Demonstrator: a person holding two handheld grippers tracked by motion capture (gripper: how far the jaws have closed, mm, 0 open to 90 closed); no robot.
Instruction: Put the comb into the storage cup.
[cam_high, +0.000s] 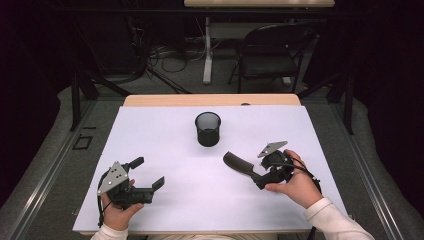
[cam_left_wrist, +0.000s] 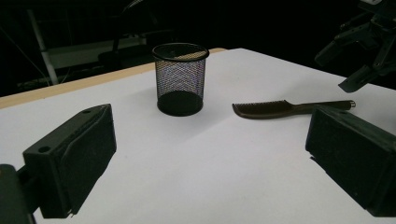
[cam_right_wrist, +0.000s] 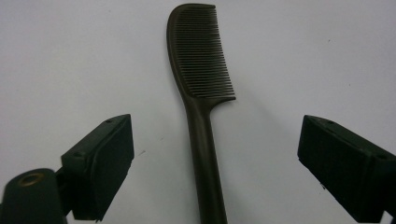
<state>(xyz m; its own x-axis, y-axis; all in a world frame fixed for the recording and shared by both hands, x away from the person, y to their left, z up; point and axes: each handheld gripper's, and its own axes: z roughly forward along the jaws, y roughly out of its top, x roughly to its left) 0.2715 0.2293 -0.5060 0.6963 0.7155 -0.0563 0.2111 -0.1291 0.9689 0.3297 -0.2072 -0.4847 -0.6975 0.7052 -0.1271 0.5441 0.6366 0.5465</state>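
A dark comb (cam_high: 237, 163) (cam_right_wrist: 201, 60) lies flat on the white table cover (cam_high: 165, 135), its teeth end pointing toward a black mesh cup (cam_high: 208, 129) (cam_left_wrist: 180, 79) that stands upright at the middle back. My right gripper (cam_high: 261, 175) (cam_right_wrist: 215, 163) is open, its jaws wide apart on either side of the comb's handle without touching it. At the front left my left gripper (cam_high: 148, 172) (cam_left_wrist: 210, 158) is held just above the cover, open, with nothing between its jaws. In the left gripper view the comb (cam_left_wrist: 275, 108) lies right of the cup, with the right gripper (cam_left_wrist: 340, 70) above its handle end.
The wooden table edge (cam_high: 210, 100) runs along the back of the cover. Beyond it stand a black folding chair (cam_high: 270, 50) and another table's leg (cam_high: 207, 55) among cables on the floor. The cover's left half is bare white surface.
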